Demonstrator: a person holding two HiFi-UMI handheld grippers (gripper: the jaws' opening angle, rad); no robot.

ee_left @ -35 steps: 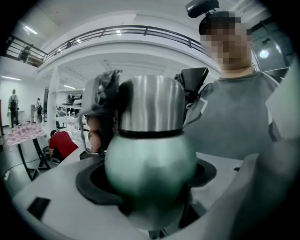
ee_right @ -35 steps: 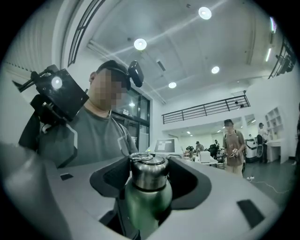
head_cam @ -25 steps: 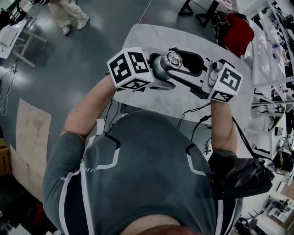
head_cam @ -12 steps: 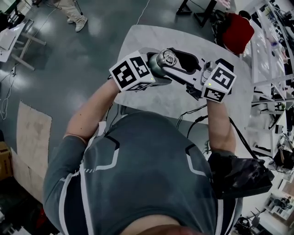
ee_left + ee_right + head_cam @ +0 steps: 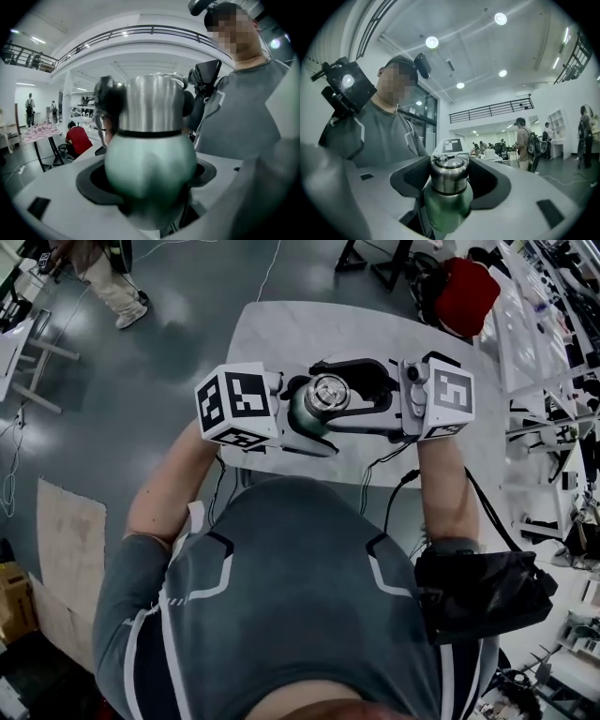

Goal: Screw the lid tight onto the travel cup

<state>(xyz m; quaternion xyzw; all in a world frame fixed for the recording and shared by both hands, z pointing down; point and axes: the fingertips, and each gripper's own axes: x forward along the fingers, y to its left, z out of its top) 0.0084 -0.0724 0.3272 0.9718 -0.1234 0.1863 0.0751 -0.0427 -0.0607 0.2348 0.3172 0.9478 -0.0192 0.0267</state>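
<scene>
The left claw [image 5: 149,185] is clamping the cup [image 5: 302,416] by its rounded green body, which is filling the space between the two jaws in the left gripper view. The cup is standing upright there, with the steel lid [image 5: 325,393] sitting at 12 o'clock above the body and a thin black band showing where the two meet. From the head view, the cup is hanging over the 6 o'clock part of the pale table [image 5: 281,329], close in front of the person's chest. The left claw is reaching in from 9 o'clock and the right claw [image 5: 451,176] from 3 o'clock, each with its marker cube sitting behind it. The right claw is standing wide around the lid, and its jaws have just been opening. In the right gripper view the lid is sitting between the dark curved pads [image 5: 410,180], one at 9 o'clock of it and one at 3 o'clock. Both are lying just beside the steel, and neither is showing a firm press on it. Both forearms are stretching toward the table from the person's grey shirt. A red bag [image 5: 466,292] is lying at 1 o'clock beyond the table, and someone is walking across the grey floor at 11 o'clock.
</scene>
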